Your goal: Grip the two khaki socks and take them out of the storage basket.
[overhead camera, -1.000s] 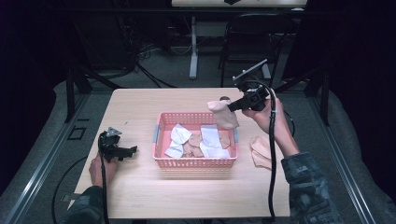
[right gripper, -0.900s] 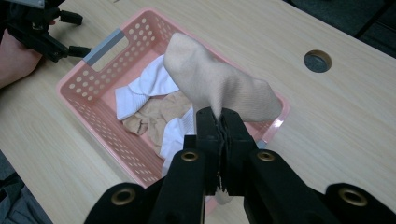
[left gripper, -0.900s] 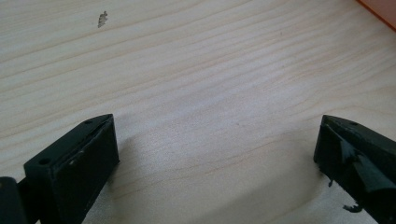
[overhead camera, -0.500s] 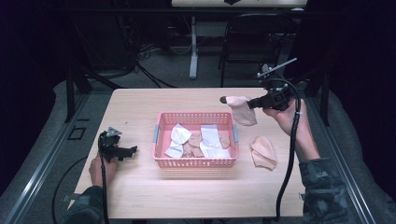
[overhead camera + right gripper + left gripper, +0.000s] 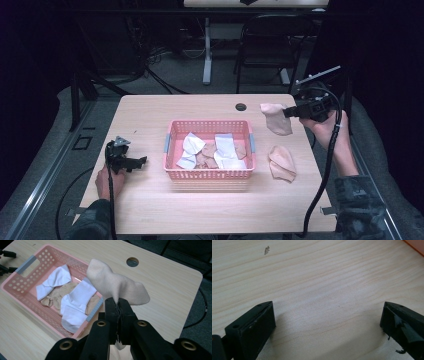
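Note:
My right gripper [image 5: 286, 113] is shut on a beige sock [image 5: 276, 119] and holds it in the air over the table's right side, to the right of the pink basket [image 5: 170, 138]. In the right gripper view the sock [image 5: 117, 287] hangs out of the closed jaws, with the basket [image 5: 17, 292] behind it at the left. White and beige socks [image 5: 212, 151] lie in the basket. Another beige sock [image 5: 282, 162] lies flat on the table right of the basket. My left gripper [image 5: 136, 162] rests low on the table left of the basket, jaws wide open over bare wood [image 5: 324, 297].
A round cable hole [image 5: 241, 107] sits near the table's far edge. A black chair [image 5: 265, 55] and a table leg [image 5: 207, 50] stand beyond the table. Cables trail from both grippers down to the near edge.
My right gripper has carried the beige sock from over the basket's right edge out to the right and a little farther back. The left gripper has stayed put.

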Tool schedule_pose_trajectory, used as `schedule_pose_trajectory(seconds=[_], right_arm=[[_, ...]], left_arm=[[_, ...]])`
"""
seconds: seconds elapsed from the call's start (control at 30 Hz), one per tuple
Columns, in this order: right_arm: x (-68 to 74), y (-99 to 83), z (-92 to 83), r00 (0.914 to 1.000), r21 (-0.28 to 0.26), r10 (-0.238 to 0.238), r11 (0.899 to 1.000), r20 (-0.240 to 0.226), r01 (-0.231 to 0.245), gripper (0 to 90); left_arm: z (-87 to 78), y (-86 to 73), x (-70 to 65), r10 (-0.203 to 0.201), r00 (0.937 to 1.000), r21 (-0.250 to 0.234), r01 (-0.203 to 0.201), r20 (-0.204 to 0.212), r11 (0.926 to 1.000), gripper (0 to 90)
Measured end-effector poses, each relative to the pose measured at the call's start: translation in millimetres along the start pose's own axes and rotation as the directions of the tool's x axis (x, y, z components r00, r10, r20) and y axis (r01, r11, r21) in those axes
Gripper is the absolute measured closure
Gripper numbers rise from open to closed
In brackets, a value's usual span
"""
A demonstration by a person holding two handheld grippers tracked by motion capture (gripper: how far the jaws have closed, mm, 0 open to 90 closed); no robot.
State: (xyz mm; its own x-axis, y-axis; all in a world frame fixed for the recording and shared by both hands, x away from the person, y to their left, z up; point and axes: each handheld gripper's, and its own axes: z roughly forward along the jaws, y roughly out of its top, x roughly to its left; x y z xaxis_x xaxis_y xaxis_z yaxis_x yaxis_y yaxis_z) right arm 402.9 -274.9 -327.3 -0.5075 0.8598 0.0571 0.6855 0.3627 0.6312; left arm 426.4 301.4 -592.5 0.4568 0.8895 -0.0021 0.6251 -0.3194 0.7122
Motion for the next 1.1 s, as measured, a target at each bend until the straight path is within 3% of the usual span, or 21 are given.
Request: schedule_pose_trajectory(seconds=[0.23, 0.47, 1.1], right_arm=[[-12.2, -12.3, 3.4, 0.9996, 0.006, 0.023, 1.000, 0.013, -0.023, 87.8], [-14.5, -17.4, 15.3, 0.9994, 0.031, 0.018, 0.999, 0.029, -0.019, 87.8], [-19.8, -37.5, 56.7, 0.9989, 0.093, 0.042, 0.995, -0.019, -0.040, 87.8]], left_arm=[[0.0, 0.0, 0.0, 0.000, 1.0000, 0.000, 0.000, 0.000, 1.0000, 0.0], [0.0, 0.0, 0.0, 0.000, 1.0000, 0.000, 0.000, 0.000, 1.0000, 0.0], [0.0, 0.0, 0.0, 0.000, 1.0000, 0.000, 0.000, 0.000, 1.0000, 0.0]])
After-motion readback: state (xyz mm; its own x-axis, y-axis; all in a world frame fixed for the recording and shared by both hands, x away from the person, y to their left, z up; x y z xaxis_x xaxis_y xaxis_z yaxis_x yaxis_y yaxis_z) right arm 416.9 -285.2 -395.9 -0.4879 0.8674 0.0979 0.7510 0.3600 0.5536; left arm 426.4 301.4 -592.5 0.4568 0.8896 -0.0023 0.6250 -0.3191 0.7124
